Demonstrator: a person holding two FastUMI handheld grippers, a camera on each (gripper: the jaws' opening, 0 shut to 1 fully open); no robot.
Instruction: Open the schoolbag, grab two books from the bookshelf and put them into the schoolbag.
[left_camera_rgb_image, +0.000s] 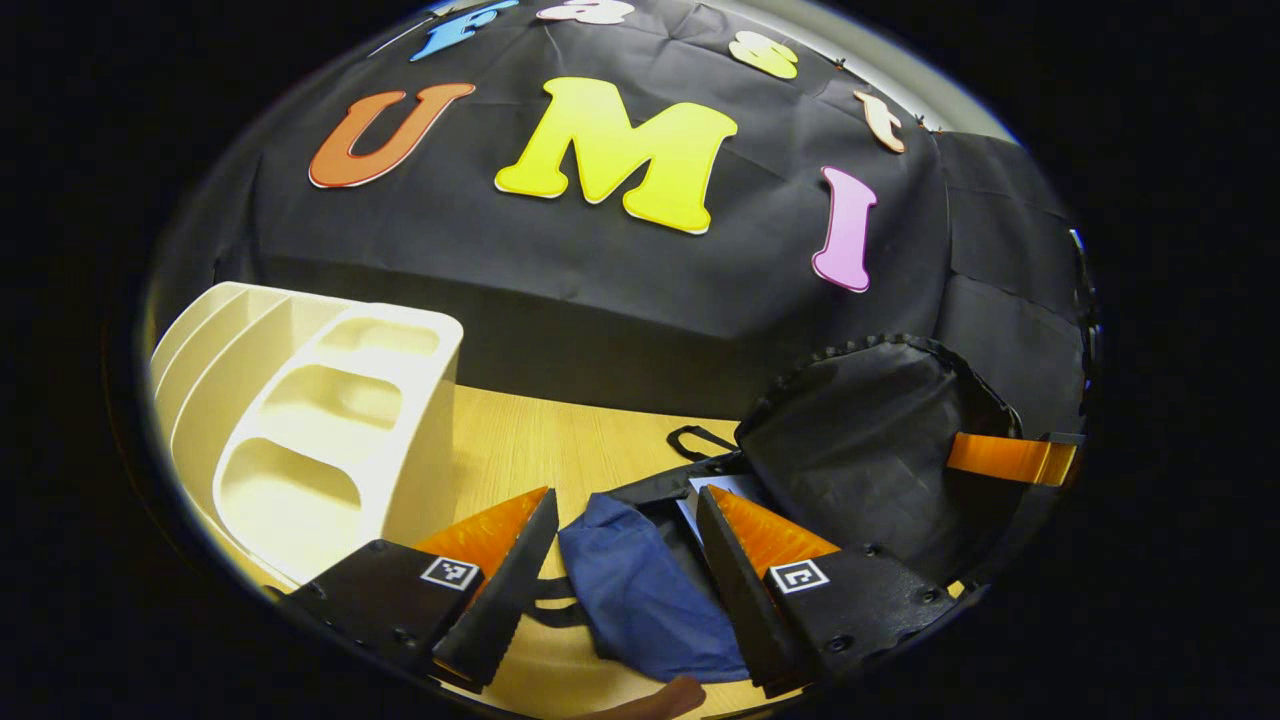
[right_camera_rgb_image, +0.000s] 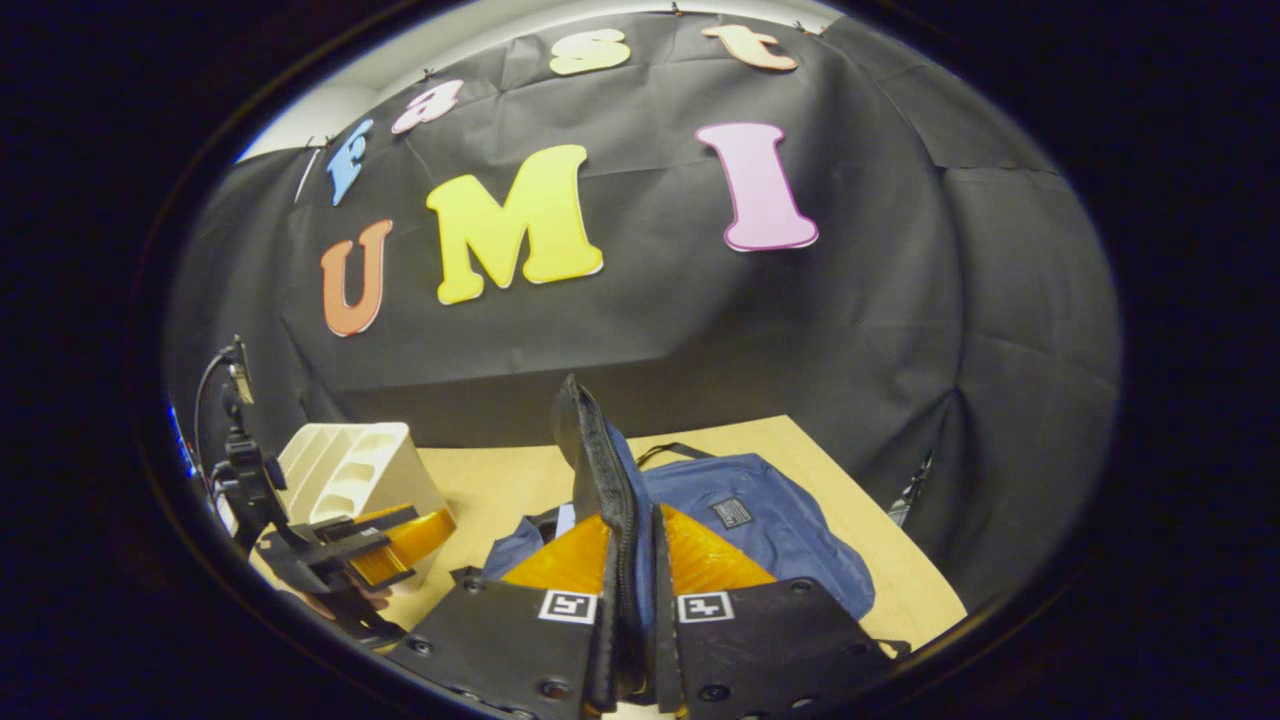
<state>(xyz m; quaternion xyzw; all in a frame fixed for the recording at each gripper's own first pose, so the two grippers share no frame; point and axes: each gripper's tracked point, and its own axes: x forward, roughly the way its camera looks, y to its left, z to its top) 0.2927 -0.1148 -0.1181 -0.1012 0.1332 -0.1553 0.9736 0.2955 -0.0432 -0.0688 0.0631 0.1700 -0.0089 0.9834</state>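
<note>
Opening step in hand: right tongs (right_camera_rgb_image: 632, 560) clamped on the schoolbag (right_camera_rgb_image: 770, 520) flap (right_camera_rgb_image: 600, 460), lifting it. Left tongs (left_camera_rgb_image: 625, 545) spread, empty, above the schoolbag on the worktop (left_camera_rgb_image: 560, 440), beside the bookshelf (left_camera_rgb_image: 320, 420) (no books visible). Next: reaching books.

A staged recording booth: black cloth wall (right_camera_rgb_image: 900, 330) draped behind a bare wooden table (left_camera_rgb_image: 560, 440), beyond the tongs.

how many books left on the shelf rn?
0 visible. The white bookshelf shows bare compartments in the left gripper view. A pale flat thing lies inside the open schoolbag, possibly a book. The shelf's far side could hide more.
</note>
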